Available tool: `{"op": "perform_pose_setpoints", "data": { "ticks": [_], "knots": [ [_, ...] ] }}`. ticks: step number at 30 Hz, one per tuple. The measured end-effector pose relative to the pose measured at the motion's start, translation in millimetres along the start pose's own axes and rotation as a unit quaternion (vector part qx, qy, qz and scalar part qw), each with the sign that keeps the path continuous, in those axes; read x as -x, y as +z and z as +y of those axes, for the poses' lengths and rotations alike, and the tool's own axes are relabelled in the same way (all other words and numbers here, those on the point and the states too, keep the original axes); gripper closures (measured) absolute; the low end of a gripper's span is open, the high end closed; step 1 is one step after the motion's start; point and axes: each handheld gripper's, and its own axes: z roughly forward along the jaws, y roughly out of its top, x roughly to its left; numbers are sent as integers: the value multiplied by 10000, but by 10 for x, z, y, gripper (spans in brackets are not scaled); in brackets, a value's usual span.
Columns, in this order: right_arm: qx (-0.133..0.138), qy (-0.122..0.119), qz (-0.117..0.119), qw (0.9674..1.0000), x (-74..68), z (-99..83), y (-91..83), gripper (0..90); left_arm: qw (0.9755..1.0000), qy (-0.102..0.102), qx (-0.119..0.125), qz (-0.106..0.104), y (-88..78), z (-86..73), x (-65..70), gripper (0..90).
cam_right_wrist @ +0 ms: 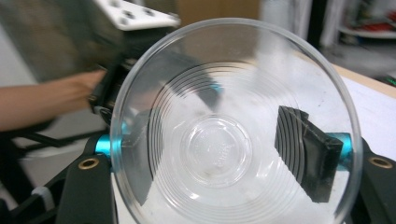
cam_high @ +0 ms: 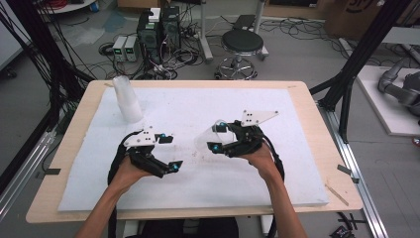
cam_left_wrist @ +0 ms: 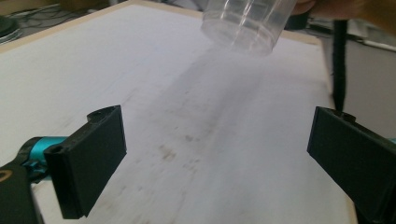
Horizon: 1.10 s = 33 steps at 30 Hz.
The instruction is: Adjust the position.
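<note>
My right gripper [cam_high: 221, 138], right of centre in the high view, is clamped on one clear plastic cup [cam_high: 207, 137], held on its side off the white mat [cam_high: 277, 163] with its mouth toward my right gripper's camera. In the right gripper view the cup [cam_right_wrist: 233, 135] sits between the jaws, pads pressing its ribbed wall from both sides.

My left gripper [cam_high: 169, 152], lower left of centre, has its jaws spread wide with nothing between them; in the left gripper view the cup's base [cam_left_wrist: 245, 25] hangs at top centre.

Handling, as I judge it: very light, thin-walled, smooth, likely to dent or slip under a hard squeeze. Best taken across the ribbed wall, gently.

Count: one cup in hand; one stack of cups [cam_high: 127, 99] upright at upper left of the mat, number within it not readable; two grippers.
</note>
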Motion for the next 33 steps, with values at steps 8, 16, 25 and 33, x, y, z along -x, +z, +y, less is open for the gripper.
{"op": "perform_pose_setpoints", "data": {
  "ticks": [8,16,25,33],
  "knots": [
    [-952,31,-952,9909,78,134,20,326,9975,-357,69,610,-206,-231,-84,46],
    [-1737,-3,-1474,9737,155,279,143,331,9917,-581,335,1100,-356,-493,-102,46],
    [-2140,299,-1800,9596,301,297,192,333,9875,-636,322,1404,-432,-605,-132,46],
    [-2262,340,-1839,9560,338,303,224,334,9868,-712,359,1410,-411,-697,-147,46]
  ]
}}
